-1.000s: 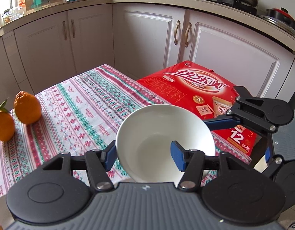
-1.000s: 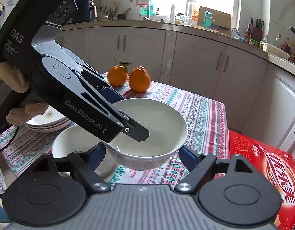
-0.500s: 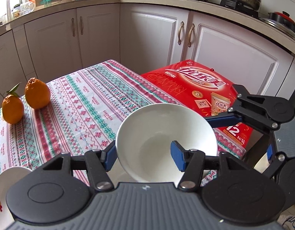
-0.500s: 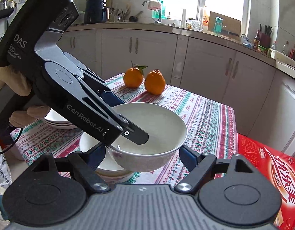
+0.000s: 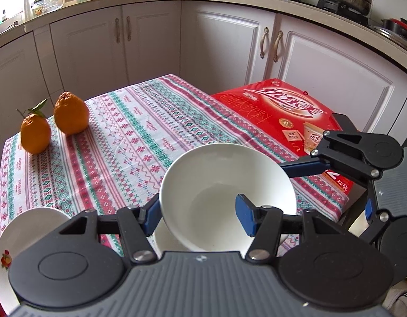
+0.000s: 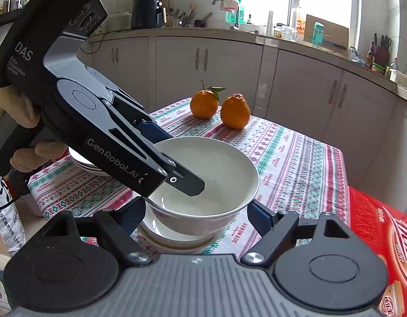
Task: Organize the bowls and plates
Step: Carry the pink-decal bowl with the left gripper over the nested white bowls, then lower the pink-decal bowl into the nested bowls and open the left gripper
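Already my left gripper (image 5: 198, 215) clenched the glossy white ceramic bowl's (image 5: 227, 182) rim; my right gripper (image 6: 195, 216) cradled it above another bowl (image 6: 174, 239), nesting unfinished.

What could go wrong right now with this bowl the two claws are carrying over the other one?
The white bowl hangs tilted, pinched at its rim by the left claw; it could slip and chip the lower bowl. That stack sits near the table edge, so a hard landing could push it off.
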The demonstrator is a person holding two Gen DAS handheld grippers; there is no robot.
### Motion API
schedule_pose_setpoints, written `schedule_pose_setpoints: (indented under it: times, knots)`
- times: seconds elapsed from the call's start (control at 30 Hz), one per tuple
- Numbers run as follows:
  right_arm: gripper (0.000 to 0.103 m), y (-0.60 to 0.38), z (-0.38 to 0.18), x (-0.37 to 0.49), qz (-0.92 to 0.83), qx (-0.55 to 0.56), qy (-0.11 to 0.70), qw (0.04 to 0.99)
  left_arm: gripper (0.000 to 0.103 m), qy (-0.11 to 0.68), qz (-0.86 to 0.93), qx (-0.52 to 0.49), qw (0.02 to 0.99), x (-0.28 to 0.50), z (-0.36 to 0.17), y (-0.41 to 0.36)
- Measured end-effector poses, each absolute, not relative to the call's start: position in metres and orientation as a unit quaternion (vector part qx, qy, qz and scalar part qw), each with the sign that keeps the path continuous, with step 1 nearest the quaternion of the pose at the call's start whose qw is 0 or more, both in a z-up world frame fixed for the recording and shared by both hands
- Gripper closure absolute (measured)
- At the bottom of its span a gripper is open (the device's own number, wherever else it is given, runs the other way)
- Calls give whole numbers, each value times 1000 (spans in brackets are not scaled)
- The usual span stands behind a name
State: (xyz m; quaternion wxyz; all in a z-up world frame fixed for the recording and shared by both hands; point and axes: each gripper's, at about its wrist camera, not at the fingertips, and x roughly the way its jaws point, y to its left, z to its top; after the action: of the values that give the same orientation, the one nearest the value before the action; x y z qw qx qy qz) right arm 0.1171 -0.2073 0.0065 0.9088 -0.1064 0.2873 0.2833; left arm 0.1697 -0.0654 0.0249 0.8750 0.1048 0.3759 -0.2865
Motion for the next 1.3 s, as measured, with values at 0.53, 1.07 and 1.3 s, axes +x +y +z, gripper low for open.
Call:
schedule_pose_setpoints:
  times: [0.53, 1.07, 1.3]
  knots:
    - [16, -198, -8, 131, 294, -95, 309, 900, 45, 391, -278, 100, 872, 178, 10, -57]
    - [16, -198, -13, 133, 298, -85, 321, 895, 45, 392, -282, 96, 870, 179, 3, -55]
    - [13, -198, -16, 133, 302, -79, 324, 893, 42, 390, -285, 93, 870, 179, 4, -53]
